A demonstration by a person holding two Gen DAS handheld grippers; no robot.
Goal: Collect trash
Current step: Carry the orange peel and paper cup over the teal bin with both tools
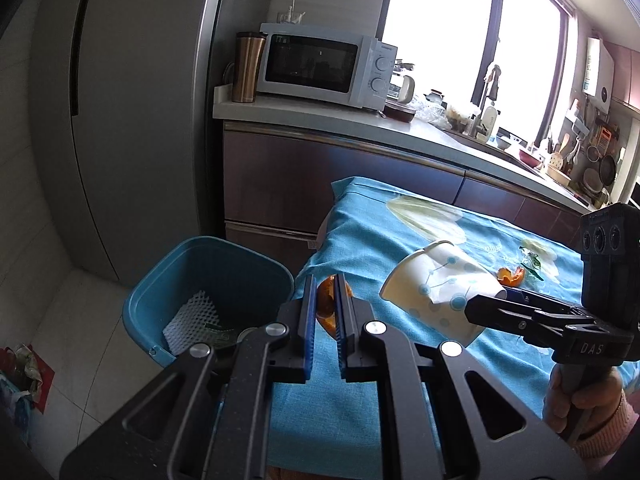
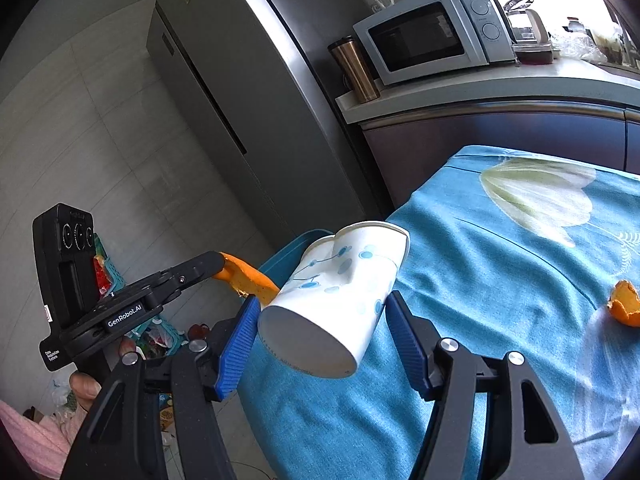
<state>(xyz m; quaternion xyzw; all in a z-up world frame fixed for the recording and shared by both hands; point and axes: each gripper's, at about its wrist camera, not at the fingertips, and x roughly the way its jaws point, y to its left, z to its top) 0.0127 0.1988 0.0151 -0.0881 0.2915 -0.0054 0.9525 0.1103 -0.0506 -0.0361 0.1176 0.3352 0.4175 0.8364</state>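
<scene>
My left gripper (image 1: pixel 324 285) is shut on a piece of orange peel (image 1: pixel 326 306), held over the near corner of the table beside the blue bin (image 1: pixel 160 300). White foam netting (image 1: pixel 192 318) lies inside the bin. My right gripper (image 2: pixel 323 298) is shut on a dented white paper cup (image 2: pixel 336 300) with blue dots, tipped on its side above the blue tablecloth (image 2: pixel 500 280). In the right wrist view the left gripper (image 2: pixel 214 266) holds its orange peel (image 2: pixel 248 278) just left of the cup, in front of the bin's rim (image 2: pixel 294 250). Another orange peel (image 2: pixel 626 304) lies on the cloth.
A tall grey fridge (image 1: pixel 132 120) stands behind the bin. The counter (image 1: pixel 320 114) carries a white microwave (image 1: pixel 324 68) and a bronze flask (image 1: pixel 246 66). Bags and clutter (image 1: pixel 20 376) lie on the floor at the left. A hand (image 1: pixel 576 396) grips the right gripper's handle.
</scene>
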